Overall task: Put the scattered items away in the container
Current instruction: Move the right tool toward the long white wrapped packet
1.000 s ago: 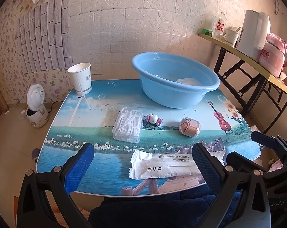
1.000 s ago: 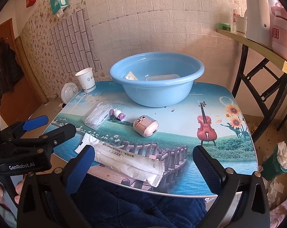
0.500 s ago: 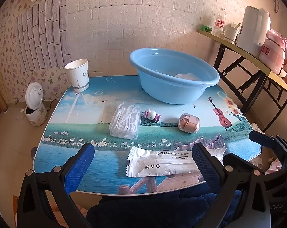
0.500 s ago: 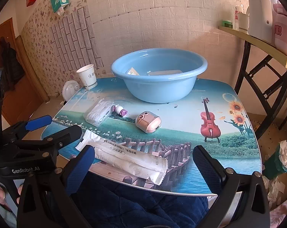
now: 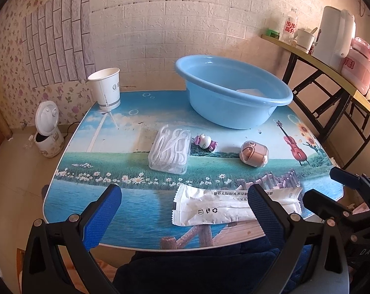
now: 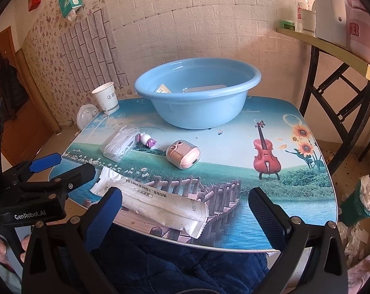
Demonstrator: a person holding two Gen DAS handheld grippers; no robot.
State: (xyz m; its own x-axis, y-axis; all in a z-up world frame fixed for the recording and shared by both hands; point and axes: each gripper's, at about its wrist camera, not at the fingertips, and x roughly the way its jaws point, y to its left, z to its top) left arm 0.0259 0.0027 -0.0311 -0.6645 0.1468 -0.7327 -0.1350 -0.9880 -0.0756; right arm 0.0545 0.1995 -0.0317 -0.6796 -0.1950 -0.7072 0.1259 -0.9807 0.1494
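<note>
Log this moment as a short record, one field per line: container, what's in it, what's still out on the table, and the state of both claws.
container: blue basin, at the far side of the table
inside basin: a flat pale item and a small packet; no more can be told
still on table: floss pick box, small toy figure, pink case, white wrapper at the near edge
also on table: paper cup
left claw: open, empty
right claw: open, empty
</note>
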